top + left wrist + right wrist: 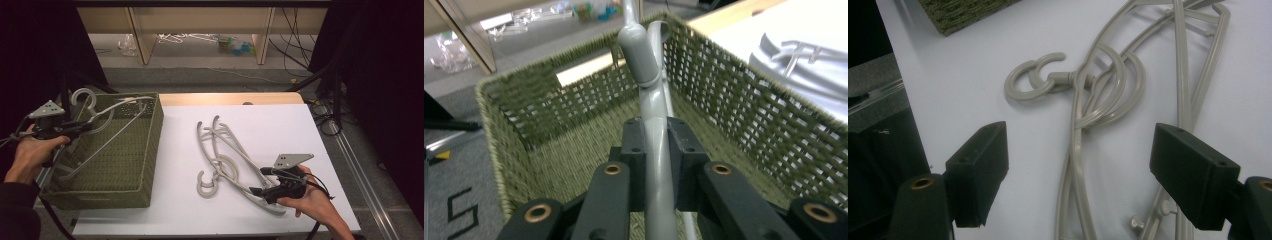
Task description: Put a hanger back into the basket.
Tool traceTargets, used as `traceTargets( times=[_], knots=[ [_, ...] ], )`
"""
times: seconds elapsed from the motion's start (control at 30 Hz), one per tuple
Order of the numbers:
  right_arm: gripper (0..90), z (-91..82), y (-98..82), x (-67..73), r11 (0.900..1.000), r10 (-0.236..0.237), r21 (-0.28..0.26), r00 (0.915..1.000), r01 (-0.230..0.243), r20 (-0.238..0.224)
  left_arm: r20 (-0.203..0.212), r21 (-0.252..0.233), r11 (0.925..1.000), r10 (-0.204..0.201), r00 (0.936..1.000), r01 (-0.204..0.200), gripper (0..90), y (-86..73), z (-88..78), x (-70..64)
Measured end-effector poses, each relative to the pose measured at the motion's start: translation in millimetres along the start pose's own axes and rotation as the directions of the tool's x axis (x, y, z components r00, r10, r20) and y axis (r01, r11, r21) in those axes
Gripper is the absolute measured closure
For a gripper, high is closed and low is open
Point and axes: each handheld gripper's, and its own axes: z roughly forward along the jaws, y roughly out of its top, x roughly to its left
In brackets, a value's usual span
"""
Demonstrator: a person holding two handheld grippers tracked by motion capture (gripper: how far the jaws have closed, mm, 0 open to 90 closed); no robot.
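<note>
Your high view: dim, dark at both sides, white table sheet [280, 125] brightest, soft shadows, no glare. Your left gripper view: woven green basket [744, 100] slightly blurred, background soft. Your right gripper view: black jaws blurred, grey plastic hangers [1098, 85] sharper.

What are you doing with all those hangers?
A person is working with a tool in each hand. The left tool is shut on a grey hanger, holding it over the green woven basket. The right tool is open above the hangers on the white table.
</note>
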Motion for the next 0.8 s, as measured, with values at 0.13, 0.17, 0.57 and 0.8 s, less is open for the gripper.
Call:
traceTargets(
  times=[0.13,0.17,0.57,0.8],
  knots=[
    [24.3,0.7,0.0,0.5,1.000,-0.004,0.001,1.0000,0.004,0.000,0.010,0.063,0.9974,0.034,0.9994,-0.034,79.3,-3.4,9.8,1.3],
    [24.3,0.6,-0.1,0.4,1.000,-0.004,0.001,1.0000,0.004,0.000,0.008,0.044,0.9990,-0.005,1.0000,0.005,79.3,-5.5,14.8,-1.3],
    [24.2,0.4,0.1,-0.2,1.000,-0.010,0.000,0.9999,0.010,0.002,-0.046,0.170,0.9806,-0.091,0.9948,0.098,78.6,-24.1,41.1,1.5],
    [24.3,2.3,-0.1,0.9,1.000,-0.008,0.007,1.0000,0.008,-0.005,-0.109,0.195,0.9688,-0.133,0.9852,0.152,77.7,-38.0,46.6,8.5]
  ],
)
